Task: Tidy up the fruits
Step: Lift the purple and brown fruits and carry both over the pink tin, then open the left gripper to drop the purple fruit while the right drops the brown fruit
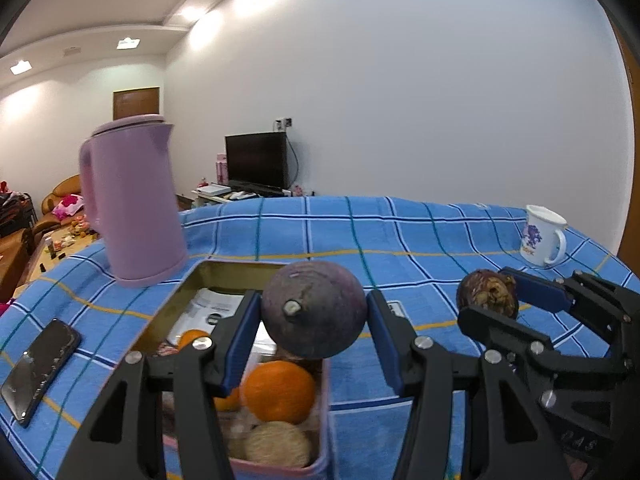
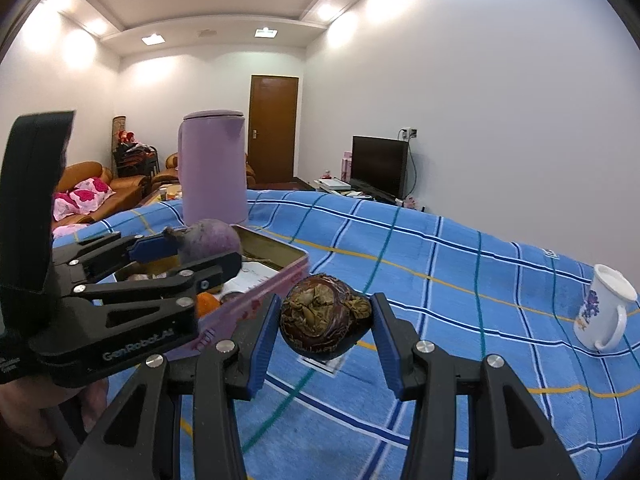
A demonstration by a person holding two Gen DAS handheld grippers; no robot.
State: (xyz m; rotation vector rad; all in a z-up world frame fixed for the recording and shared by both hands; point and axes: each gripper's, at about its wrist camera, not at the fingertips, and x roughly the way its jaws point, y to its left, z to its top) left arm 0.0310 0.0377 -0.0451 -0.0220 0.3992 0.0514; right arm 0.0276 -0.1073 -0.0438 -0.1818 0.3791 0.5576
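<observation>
Left gripper [image 1: 314,322] jaws clamped on a purple fruit [image 1: 314,310] above a pink tin [image 1: 256,268]; right gripper [image 2: 325,330], to its right, clamped on a brown mangosteen [image 2: 324,322].

Light: bright, even, from ceiling spotlights [image 2: 266,33] that blow out to white glare.
Shadows: soft, faint.
Blur: the kettle [image 1: 130,200] is slightly smeared.
Distortion: strong fisheye bending, with black vignette at the corners.
</observation>
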